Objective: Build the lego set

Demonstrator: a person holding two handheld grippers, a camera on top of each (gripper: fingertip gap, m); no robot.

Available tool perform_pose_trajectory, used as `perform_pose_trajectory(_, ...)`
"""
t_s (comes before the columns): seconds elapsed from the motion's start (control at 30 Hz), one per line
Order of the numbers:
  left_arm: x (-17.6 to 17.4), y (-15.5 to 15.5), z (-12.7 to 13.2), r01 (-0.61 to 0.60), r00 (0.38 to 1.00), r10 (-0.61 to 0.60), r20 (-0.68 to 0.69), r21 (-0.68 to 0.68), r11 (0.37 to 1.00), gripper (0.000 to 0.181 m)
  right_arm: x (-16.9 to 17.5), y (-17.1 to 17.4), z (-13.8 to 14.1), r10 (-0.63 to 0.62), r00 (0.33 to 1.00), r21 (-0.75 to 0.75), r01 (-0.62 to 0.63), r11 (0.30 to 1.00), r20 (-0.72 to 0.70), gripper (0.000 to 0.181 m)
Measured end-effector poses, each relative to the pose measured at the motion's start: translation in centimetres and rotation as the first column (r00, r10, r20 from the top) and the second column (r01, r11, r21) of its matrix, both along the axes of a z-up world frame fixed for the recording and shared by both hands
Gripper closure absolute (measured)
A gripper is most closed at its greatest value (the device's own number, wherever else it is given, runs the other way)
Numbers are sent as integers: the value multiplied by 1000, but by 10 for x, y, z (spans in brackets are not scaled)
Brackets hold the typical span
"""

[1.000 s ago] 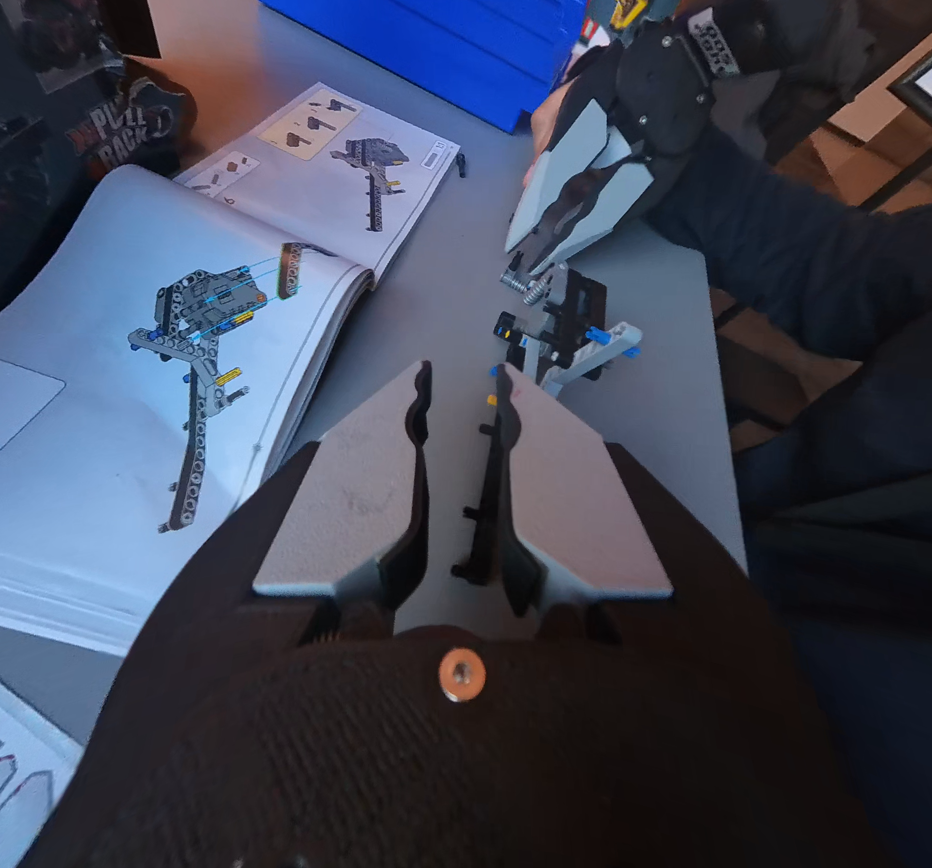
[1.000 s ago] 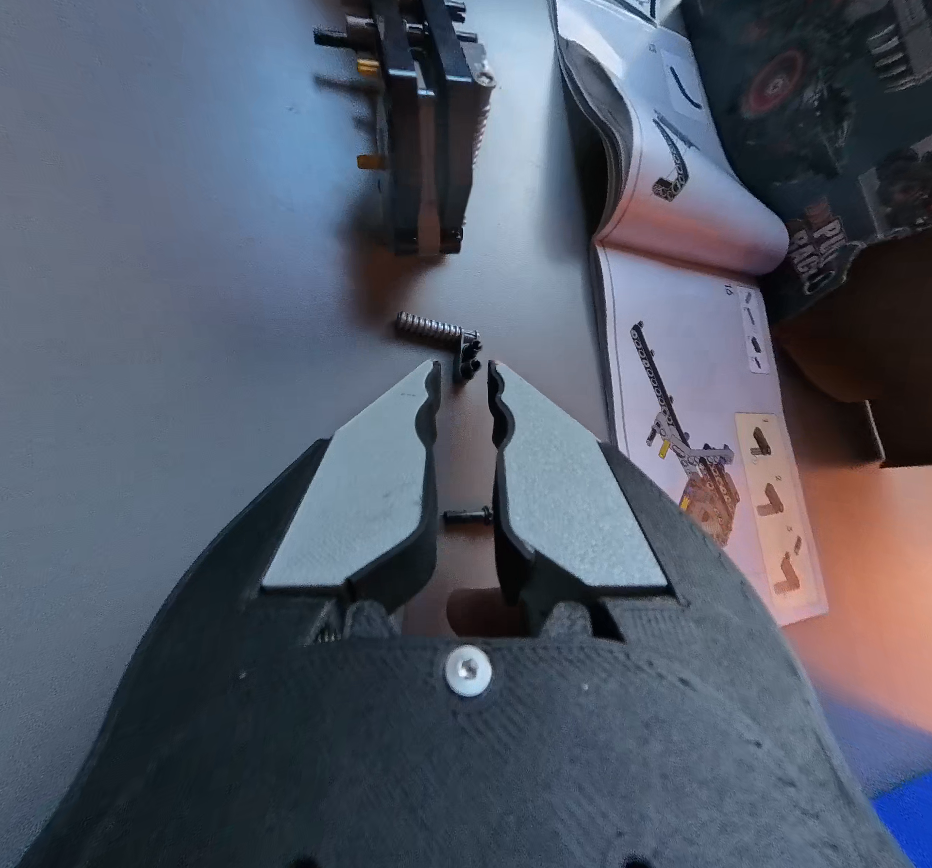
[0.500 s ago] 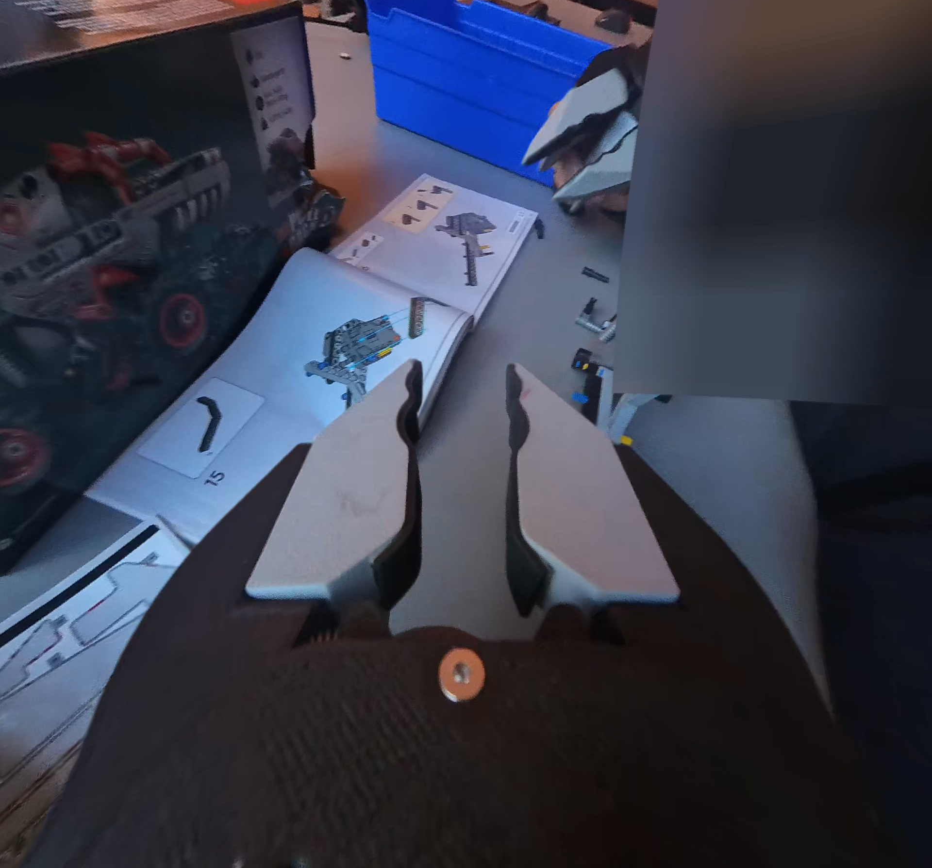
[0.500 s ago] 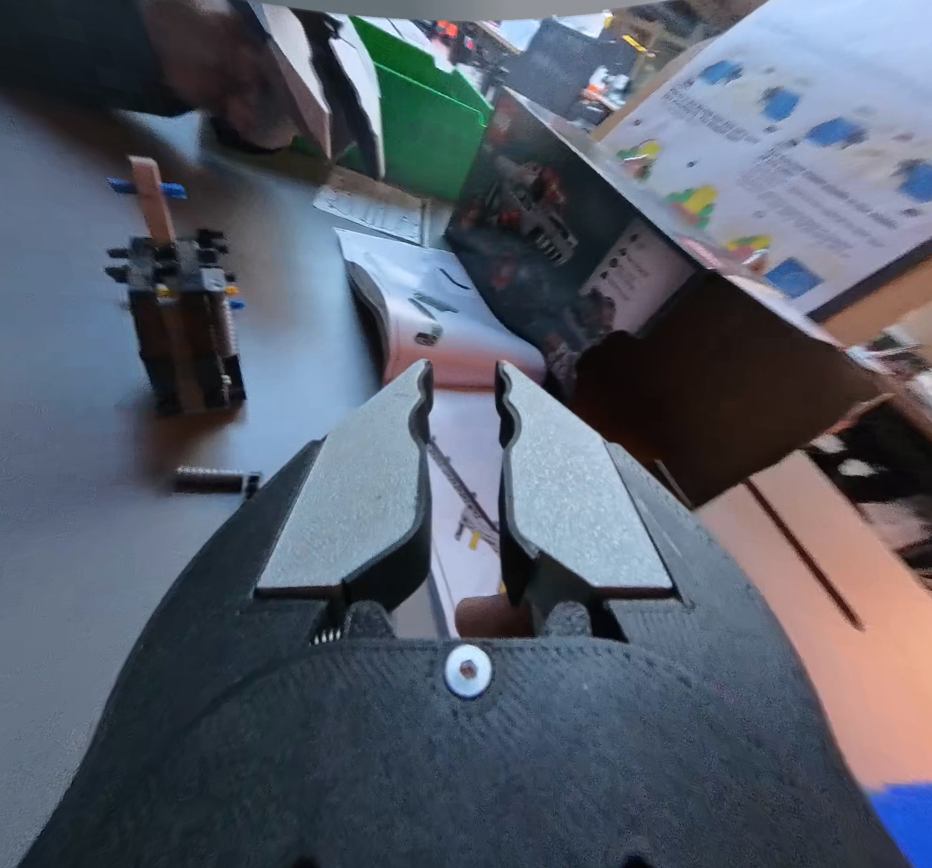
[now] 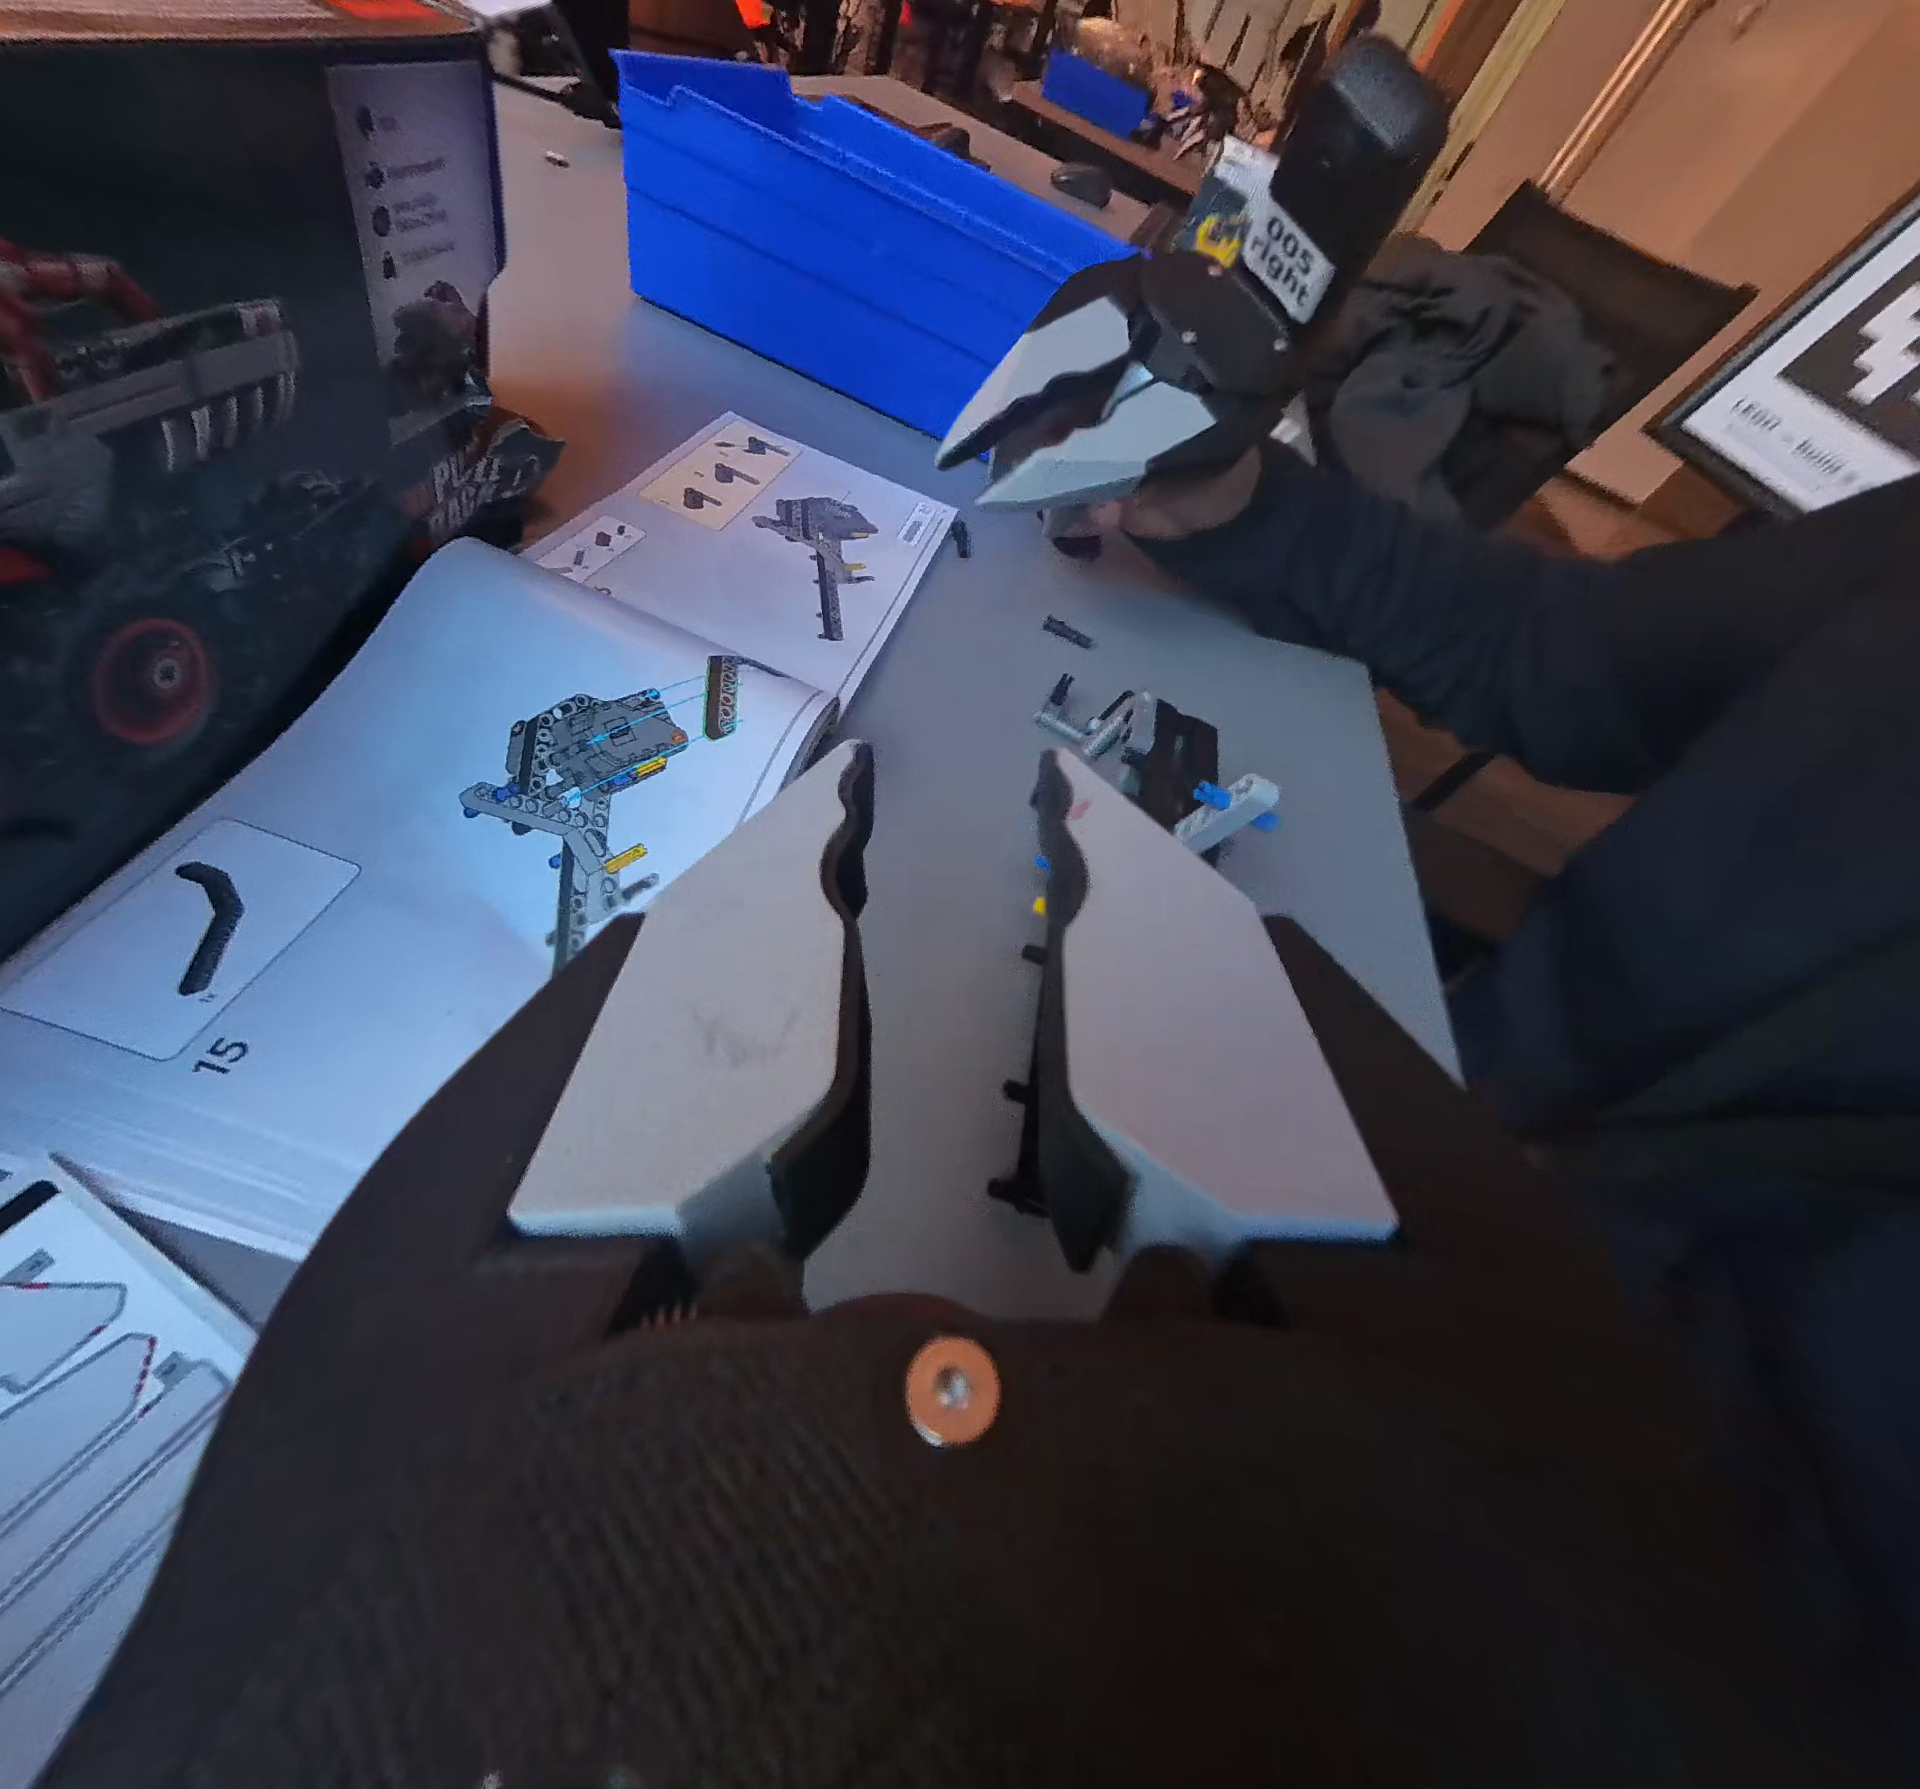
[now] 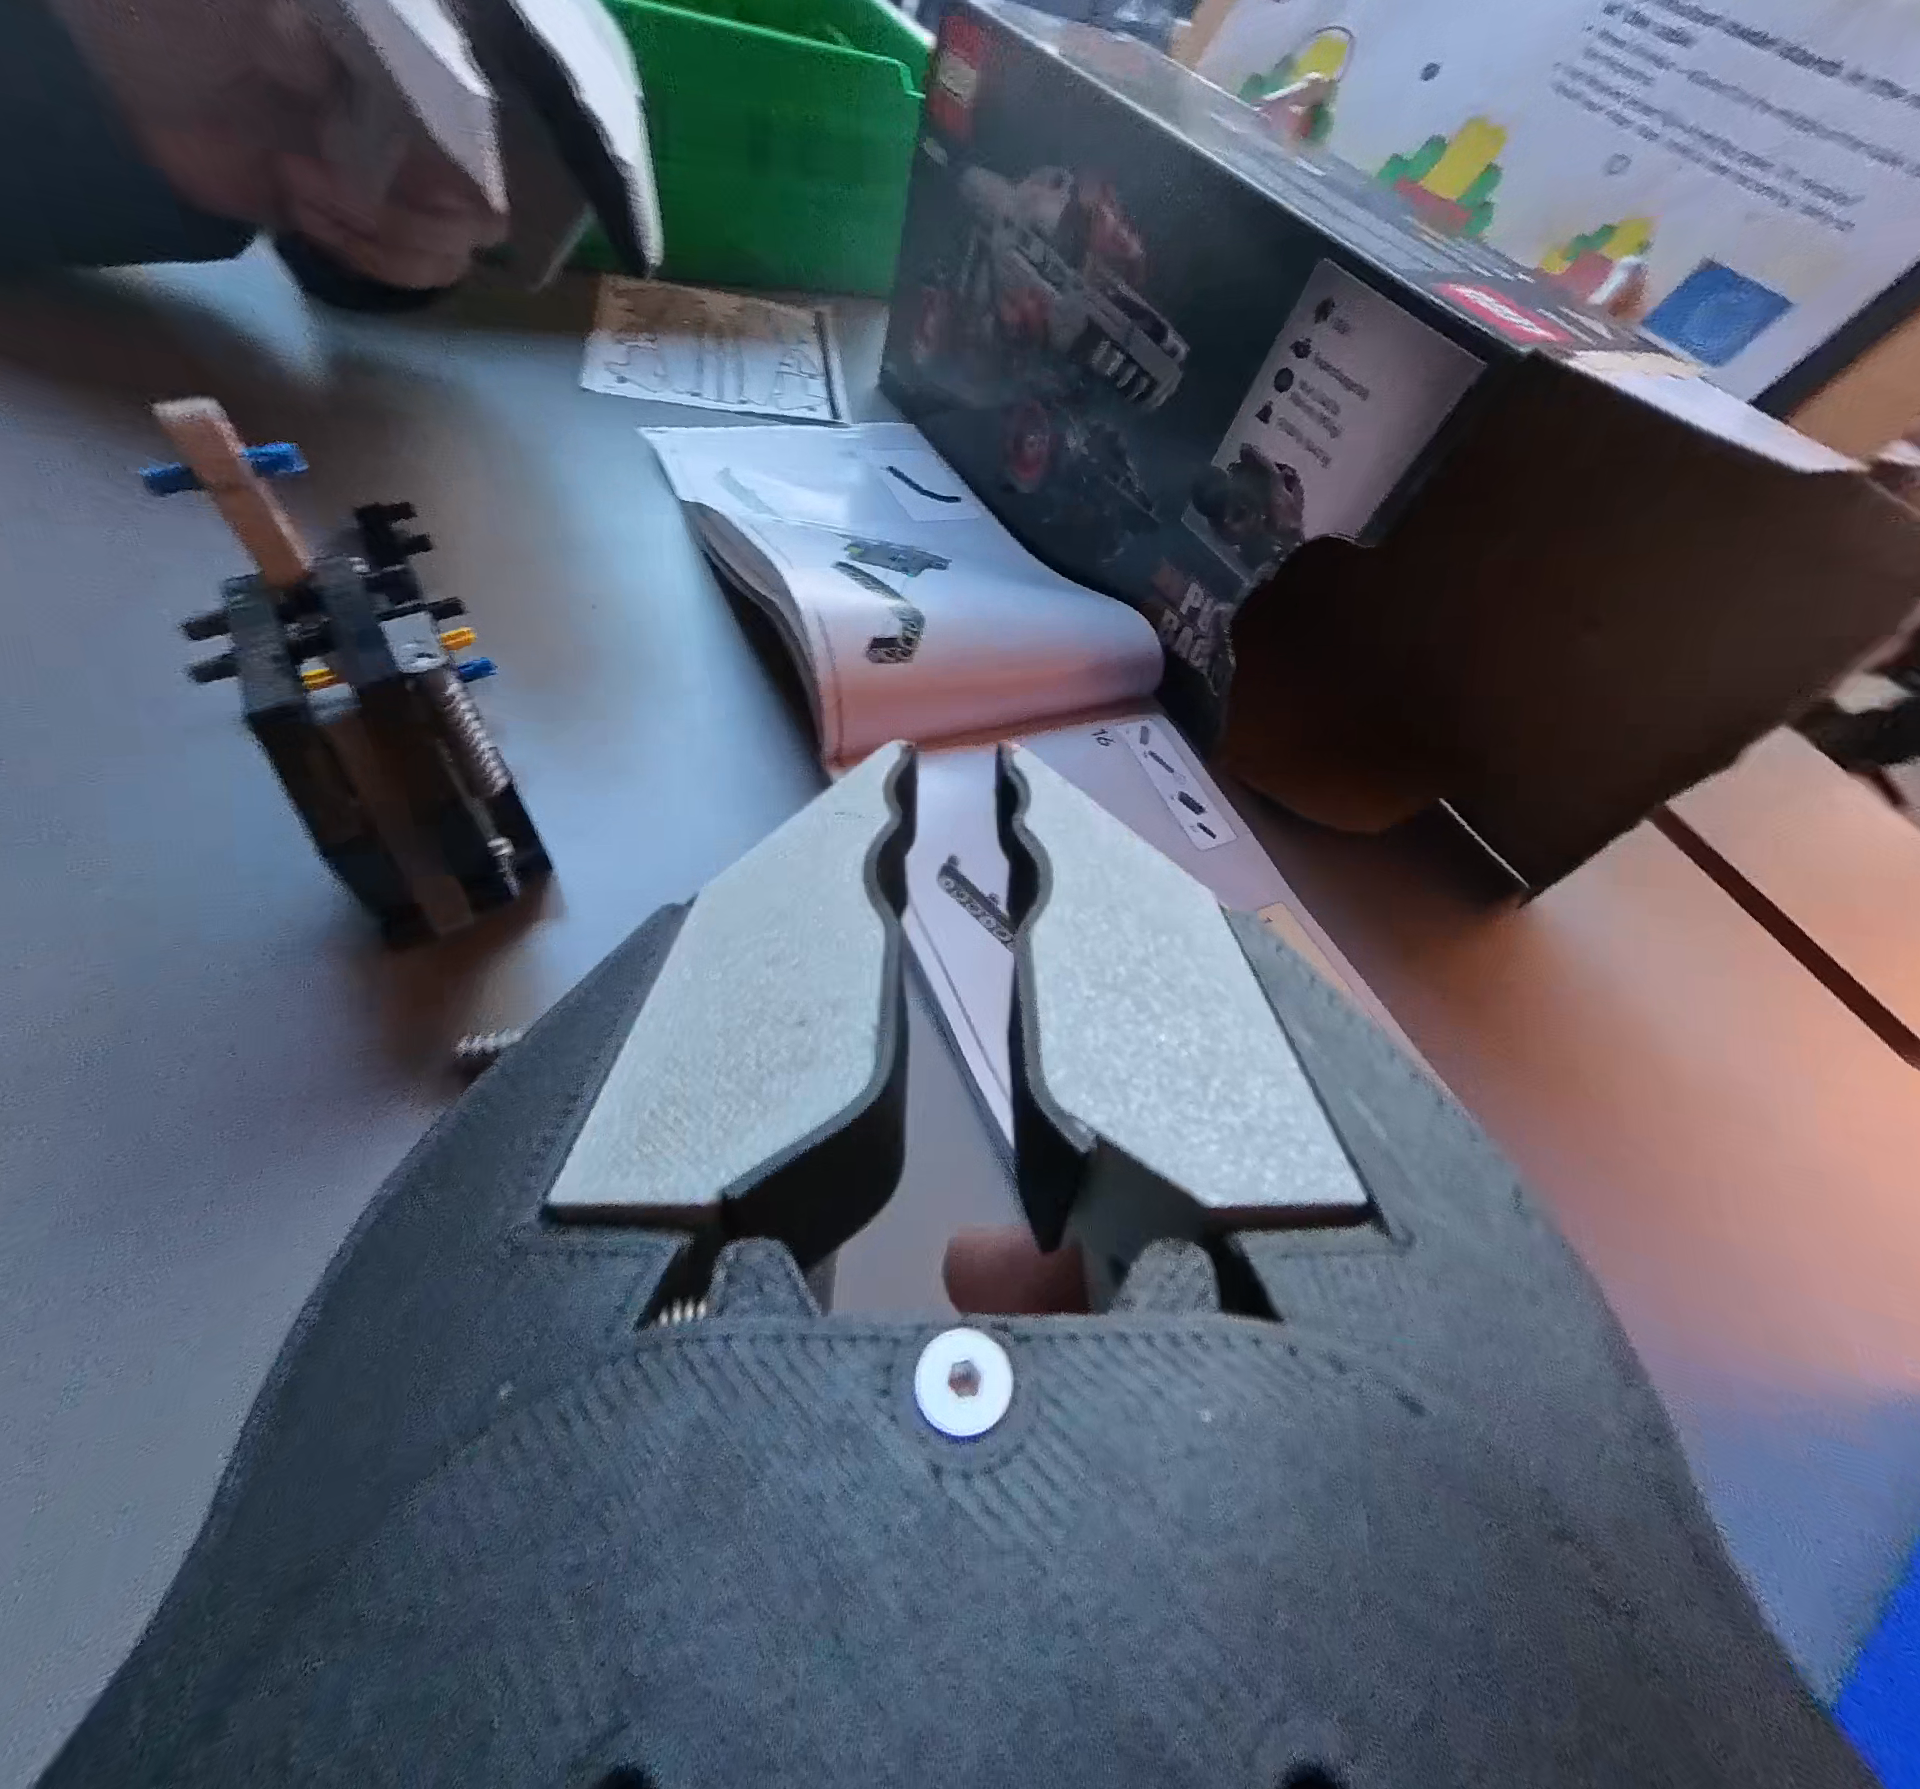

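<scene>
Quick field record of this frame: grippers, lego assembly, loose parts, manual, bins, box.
left gripper: open, empty, above the table
right gripper: slightly open, empty, raised over the manual
lego assembly: black, standing on the table, blue and yellow pins, a spring on its side
loose parts: black pin and a spring on the table
manual: open, lying beside the set box
set box: dark, one end open
blue bin: behind the manual
green bin: beyond the box

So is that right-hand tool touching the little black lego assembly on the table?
Apart. The left wrist view shows the right tool raised above the table, well beyond the lego assembly, with bare tabletop between them.
</scene>
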State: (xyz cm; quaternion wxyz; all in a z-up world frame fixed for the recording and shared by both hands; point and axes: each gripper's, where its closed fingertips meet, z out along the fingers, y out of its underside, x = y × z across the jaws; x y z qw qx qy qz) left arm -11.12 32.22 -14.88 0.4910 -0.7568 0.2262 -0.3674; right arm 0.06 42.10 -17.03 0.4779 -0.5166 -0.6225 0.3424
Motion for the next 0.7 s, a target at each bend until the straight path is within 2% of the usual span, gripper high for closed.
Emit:
perform_pose_trajectory(0.1,1,1,-4,-3,999,5,-47,30,1000,153,-1,10,-10,-121,993,45,120,992,12,174)
perform_pose_trajectory(0.17,0,2,-5,-5,1000,5,-13,3,1000,155,1,14,-11,-177,984,63,176,982,10,177)
perform_pose_trajectory(0.27,-7,5,-1,-44,997,45,69,-21,999,158,4,10,-11,-167,986,40,167,985,11,178)
perform_pose_trajectory(0.37,-11,7,-3,-63,996,66,68,-45,997,159,9,17,-5,-206,979,63,206,977,-2,180)
perform_pose_trajectory(0.47,-12,8,-7,-81,996,82,18,-28,996,159,26,34,31,-315,937,108,333,937,-152,181)
perform_pose_trajectory(0.57,-10,8,-9,-70,997,72,40,-44,997,159,64,44,88,-389,819,98,468,878,-422,181)
perform_pose_trajectory(0.63,-9,8,-9,-62,994,68,85,-72,995,160,85,44,112,-391,757,58,490,870,-524,181)
perform_pose_trajectory(0.7,-11,9,-12,-74,993,82,90,-90,993,159,96,43,124,-382,729,19,475,880,-567,181)
